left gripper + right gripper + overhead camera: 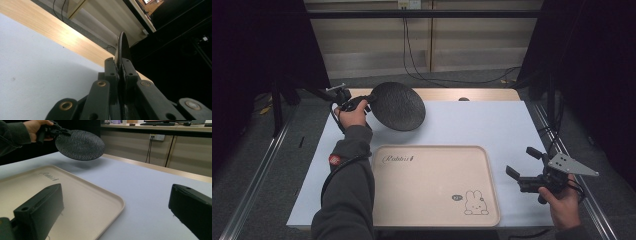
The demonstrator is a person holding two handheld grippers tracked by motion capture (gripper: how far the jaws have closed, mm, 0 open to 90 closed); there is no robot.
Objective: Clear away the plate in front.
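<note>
A round black textured plate [399, 106] hangs in the air over the far left of the white table, held by its left rim. My left gripper [368, 102] is shut on that rim. In the left gripper view the plate [123, 47] stands edge-on between the two black jaws. The right gripper view has the plate [80, 145] lifted off the table with its shadow beneath. My right gripper [521, 163] rests low at the table's near right, jaws wide open with nothing between them, beside the beige tray [432, 187]. The tray [82, 202] carries a rabbit drawing and lies empty.
A white mat [492, 125] covers the wooden table. The tray's raised rim [486, 152] lies between the two grippers. Black frame posts [552, 95] stand at the table's far corners, and cables [422, 75] run along the floor behind.
</note>
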